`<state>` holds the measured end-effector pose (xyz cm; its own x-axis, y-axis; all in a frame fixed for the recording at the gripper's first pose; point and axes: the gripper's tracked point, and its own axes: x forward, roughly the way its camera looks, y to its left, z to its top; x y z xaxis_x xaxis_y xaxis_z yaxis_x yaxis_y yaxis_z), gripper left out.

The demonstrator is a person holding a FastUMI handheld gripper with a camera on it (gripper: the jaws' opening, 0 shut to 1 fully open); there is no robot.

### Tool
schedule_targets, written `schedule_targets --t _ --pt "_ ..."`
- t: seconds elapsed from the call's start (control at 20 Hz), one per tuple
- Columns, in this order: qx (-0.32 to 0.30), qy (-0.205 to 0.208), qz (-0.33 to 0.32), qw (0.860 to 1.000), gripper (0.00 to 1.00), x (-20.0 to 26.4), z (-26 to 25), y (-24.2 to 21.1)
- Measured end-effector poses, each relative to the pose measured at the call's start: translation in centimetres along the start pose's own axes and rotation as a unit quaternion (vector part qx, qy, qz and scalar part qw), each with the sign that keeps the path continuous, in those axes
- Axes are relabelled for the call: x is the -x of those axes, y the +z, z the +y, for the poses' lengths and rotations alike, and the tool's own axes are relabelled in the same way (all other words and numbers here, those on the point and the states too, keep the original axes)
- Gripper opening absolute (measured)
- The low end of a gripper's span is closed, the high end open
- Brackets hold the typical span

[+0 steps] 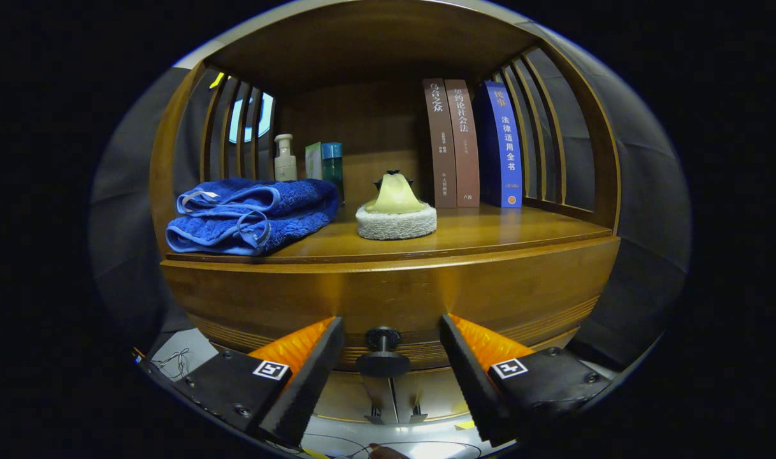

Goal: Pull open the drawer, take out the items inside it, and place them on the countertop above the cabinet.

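The gripper [388,376] points level at the front of a wooden cabinet [388,293], its two orange-and-black fingers [299,376] spread wide apart, each carrying one small square black-and-white marker on top. Between the fingers, touching neither, sits one black round knob [383,354] on the drawer [388,306] front; the drawer looks closed, its face flush with the cabinet, so whatever lies inside is hidden. Above the drawer runs the worktop [490,233], a polished wooden shelf boxed in by a wooden back and slatted sides. On it, beyond the fingers and to the left, lies one blue towel [254,217], folded into a thick stack with a pale tag showing at its upper edge. Behind the towel stand three small containers close together: one cream pump bottle [285,159], one pale green box [313,160] and one teal bottle [332,164]; their labels are too small to read. Near the middle of the worktop, straight above the knob, rests one round white scrubbing pad [396,220] with a yellowish cone-shaped handle tipped in black. To the right of it three books stand upright against each other at the back: two brown books [452,143] and one blue book [502,146], all with Chinese characters down their spines. The blue spine also bears a small orange round mark near its foot. Below the fingers a pale floor shows with thin cables lying across it.
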<state>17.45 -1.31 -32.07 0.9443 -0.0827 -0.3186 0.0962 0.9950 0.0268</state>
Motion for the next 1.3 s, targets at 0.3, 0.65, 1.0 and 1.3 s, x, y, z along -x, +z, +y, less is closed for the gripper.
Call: schedule_targets --t 0.3,0.65,1.0,1.3 --pt "0.003 -0.002 -0.011 1.000 1.00 3.2 -0.3 1.6" --pt "0.010 0.011 -0.072 0.997 0.99 10.6 0.5 9.1" --pt "0.012 0.036 -0.106 0.994 0.99 19.2 2.8 18.9" --pt "0.024 0.041 -0.134 0.990 0.99 24.5 3.3 23.0"
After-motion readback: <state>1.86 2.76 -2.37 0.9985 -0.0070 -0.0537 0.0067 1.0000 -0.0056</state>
